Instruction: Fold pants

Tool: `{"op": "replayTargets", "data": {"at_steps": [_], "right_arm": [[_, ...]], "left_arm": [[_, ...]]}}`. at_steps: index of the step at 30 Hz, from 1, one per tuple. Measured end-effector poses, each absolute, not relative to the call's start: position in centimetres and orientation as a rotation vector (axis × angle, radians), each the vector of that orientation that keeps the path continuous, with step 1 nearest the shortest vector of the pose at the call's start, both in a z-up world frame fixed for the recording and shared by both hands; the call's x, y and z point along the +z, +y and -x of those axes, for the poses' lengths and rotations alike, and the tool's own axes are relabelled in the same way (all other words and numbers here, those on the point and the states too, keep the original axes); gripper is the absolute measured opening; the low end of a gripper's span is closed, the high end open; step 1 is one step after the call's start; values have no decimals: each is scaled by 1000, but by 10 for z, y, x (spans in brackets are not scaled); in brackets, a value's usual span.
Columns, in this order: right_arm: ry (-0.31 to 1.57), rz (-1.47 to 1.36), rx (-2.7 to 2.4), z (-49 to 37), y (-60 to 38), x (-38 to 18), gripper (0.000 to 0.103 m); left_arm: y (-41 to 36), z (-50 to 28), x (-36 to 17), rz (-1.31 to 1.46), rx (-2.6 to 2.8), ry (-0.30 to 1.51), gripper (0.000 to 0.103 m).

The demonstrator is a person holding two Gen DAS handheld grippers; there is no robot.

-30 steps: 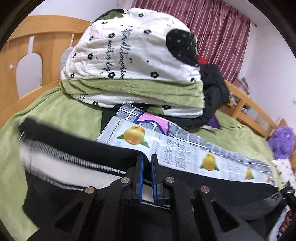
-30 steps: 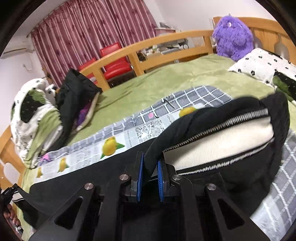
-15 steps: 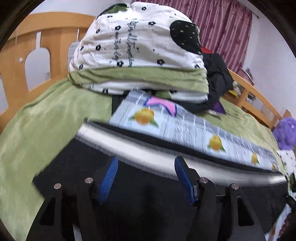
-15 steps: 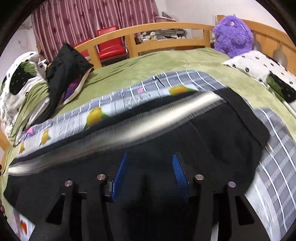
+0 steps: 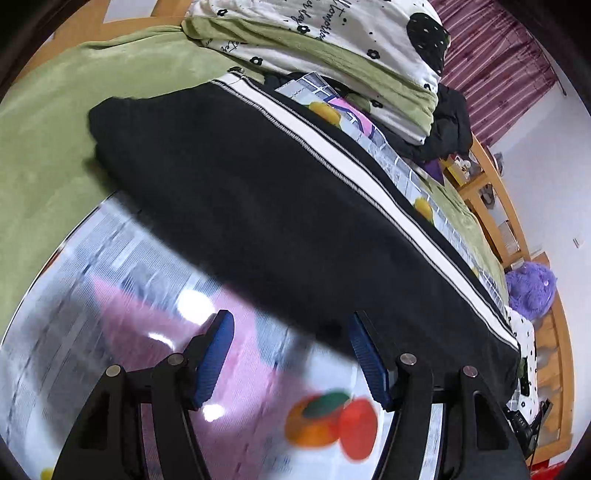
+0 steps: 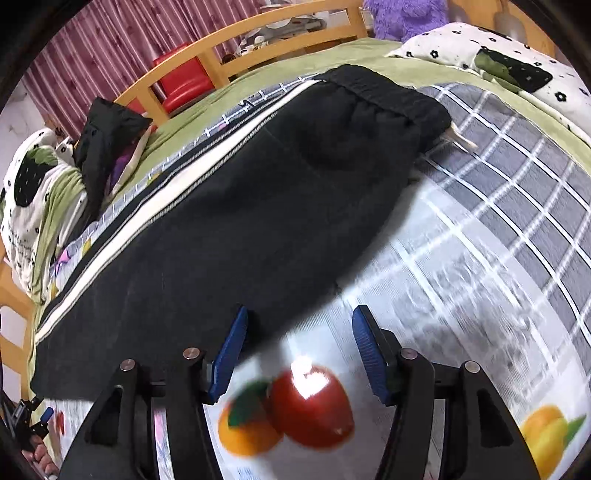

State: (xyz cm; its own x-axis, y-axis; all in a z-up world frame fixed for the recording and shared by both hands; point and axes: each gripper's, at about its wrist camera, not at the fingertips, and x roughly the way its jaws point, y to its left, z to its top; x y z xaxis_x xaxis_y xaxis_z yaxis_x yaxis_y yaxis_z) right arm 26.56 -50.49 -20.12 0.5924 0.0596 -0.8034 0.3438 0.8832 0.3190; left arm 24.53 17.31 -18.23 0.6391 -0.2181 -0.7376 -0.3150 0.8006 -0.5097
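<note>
The fruit-print sheet [image 5: 155, 295] is smeared and blurry near the left gripper [image 5: 291, 354], so its pink and grey pattern cannot be read. It is just as fuzzy by the right gripper [image 6: 299, 350]. The black pants [image 6: 229, 229] cover the middle of the sheet. The purple plush toy [image 6: 399, 14] is cut off at the top edge. Things on the far shelf [image 5: 465, 166] are too small to tell.

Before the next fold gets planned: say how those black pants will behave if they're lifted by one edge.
The black pants lie flat in a long limp strip, so they would probably droop and sag from any pinch point. The gathered waistband looks thicker, likely a firmer grip. On the glossy printed mat they may slide rather than stay put.
</note>
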Motion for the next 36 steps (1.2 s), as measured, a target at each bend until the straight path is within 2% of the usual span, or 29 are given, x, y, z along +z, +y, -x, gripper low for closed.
{"op": "replayTargets", "data": {"at_steps": [12, 18, 19, 22, 23, 24, 26, 27, 29, 36], "right_arm": [[912, -364, -255, -353, -505, -214, 58], [897, -363, -284, -350, -508, -213, 43], [892, -375, -283, -349, -510, -213, 38], [879, -402, -282, -347, -515, -212, 29], [875, -403, -282, -346, -515, -212, 27], [872, -405, -282, -346, -514, -212, 26], [866, -403, -285, -344, -513, -210, 22], [863, -402, -286, -343, -512, -209, 20], [850, -409, -289, -336, -513, -204, 13], [822, -437, -268, -278, -512, -163, 11]], "left_arm": [[149, -295, -181, 472, 155, 879, 61], [147, -297, -181, 452, 168, 864, 61], [148, -298, -181, 456, 168, 864, 61], [152, -297, -181, 472, 174, 864, 51], [154, -296, -181, 475, 179, 861, 42], [155, -297, -181, 475, 182, 860, 28], [161, -299, -183, 490, 157, 868, 14], [165, -298, -184, 519, 132, 864, 11], [170, -296, -181, 555, 96, 862, 11], [167, -247, -138, 535, 31, 851, 10]]}}
